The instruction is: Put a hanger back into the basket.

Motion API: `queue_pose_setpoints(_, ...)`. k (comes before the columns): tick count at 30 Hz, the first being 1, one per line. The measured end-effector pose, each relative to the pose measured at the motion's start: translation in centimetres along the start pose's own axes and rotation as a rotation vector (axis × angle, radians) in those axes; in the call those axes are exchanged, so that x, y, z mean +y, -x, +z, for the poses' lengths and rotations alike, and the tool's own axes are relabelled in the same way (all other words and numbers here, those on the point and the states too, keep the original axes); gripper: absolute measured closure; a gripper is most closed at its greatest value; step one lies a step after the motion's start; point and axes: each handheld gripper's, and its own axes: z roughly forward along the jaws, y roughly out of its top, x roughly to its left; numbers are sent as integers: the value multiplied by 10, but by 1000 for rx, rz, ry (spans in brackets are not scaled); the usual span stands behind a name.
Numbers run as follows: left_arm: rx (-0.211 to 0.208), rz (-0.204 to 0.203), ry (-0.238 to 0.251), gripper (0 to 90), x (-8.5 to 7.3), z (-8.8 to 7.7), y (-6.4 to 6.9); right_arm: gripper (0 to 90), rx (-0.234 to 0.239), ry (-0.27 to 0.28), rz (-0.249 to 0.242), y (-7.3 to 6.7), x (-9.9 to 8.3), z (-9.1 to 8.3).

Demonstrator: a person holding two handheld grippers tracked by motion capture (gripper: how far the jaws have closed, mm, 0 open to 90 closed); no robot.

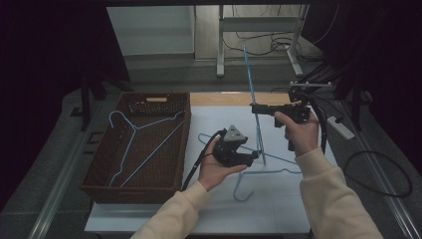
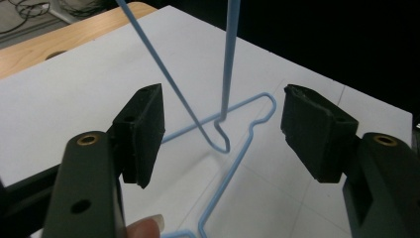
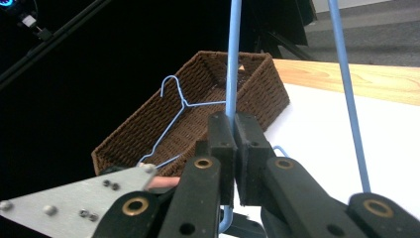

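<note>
basket (image 1: 149,107): brown woven wicker, rough, matt
hanger in basket (image 1: 130,144): thin wire, pale blue coating, smooth
upright hanger (image 1: 252,89): same blue-coated wire, smooth, slight sheen
flat hanger (image 1: 278,171): blue-coated wire, smooth
worktop (image 1: 278,209): white sheet, matt, faint crease lines; bare light wood strip at 12 o'clock edge
left gripper (image 2: 223,134): black matt plastic arms, brass-look rivets; jaws' pads dull, rubbery, slightly rough
right gripper (image 3: 233,148): black matt jaws, brass-look rivets
grey plate (image 3: 74,203): brushed metal, small screws
sleeves (image 1: 328,199): cream cloth, soft, matt
</note>
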Motion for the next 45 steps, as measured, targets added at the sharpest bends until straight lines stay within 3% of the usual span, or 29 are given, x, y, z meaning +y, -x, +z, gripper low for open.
queue_pose_setpoints(5,-6,-14,15,398,0,11,-4,877,19,11,16,0,-1,2)
queue_pose_setpoints(13,-40,-43,17,698,-2,15,-11,877,43,33,44,2,-3,5)
queue_pose_setpoints(17,-36,-19,5,856,-2,11,-11,876,44,39,44,3,-3,5)
queue_pose_setpoints(22,-3,9,-22,877,0,2,-7,858,50,56,33,5,-3,5)
queue_pose_setpoints(27,-9,1,-47,880,3,-8,-7,817,36,76,5,4,-2,4)
queue_pose_setpoints(30,-23,-18,-79,879,5,-19,-8,708,33,106,-18,4,0,2)
queue_pose_setpoints(32,-32,-26,-85,880,6,-23,-9,687,30,112,-25,4,0,2)
queue_pose_setpoints(33,-41,-29,-94,879,7,-28,-9,605,29,126,-39,3,0,0)
queue_pose_setpoints(36,-58,-35,-109,879,9,-35,-9,520,27,144,-64,2,0,-3)
queue_pose_setpoints(38,-90,-46,-132,879,10,-44,-11,457,27,162,-80,2,-1,-8)
queue_pose_setpoints(45,-119,-47,-166,879,13,-62,-8,369,36,219,-111,6,-8,-23)
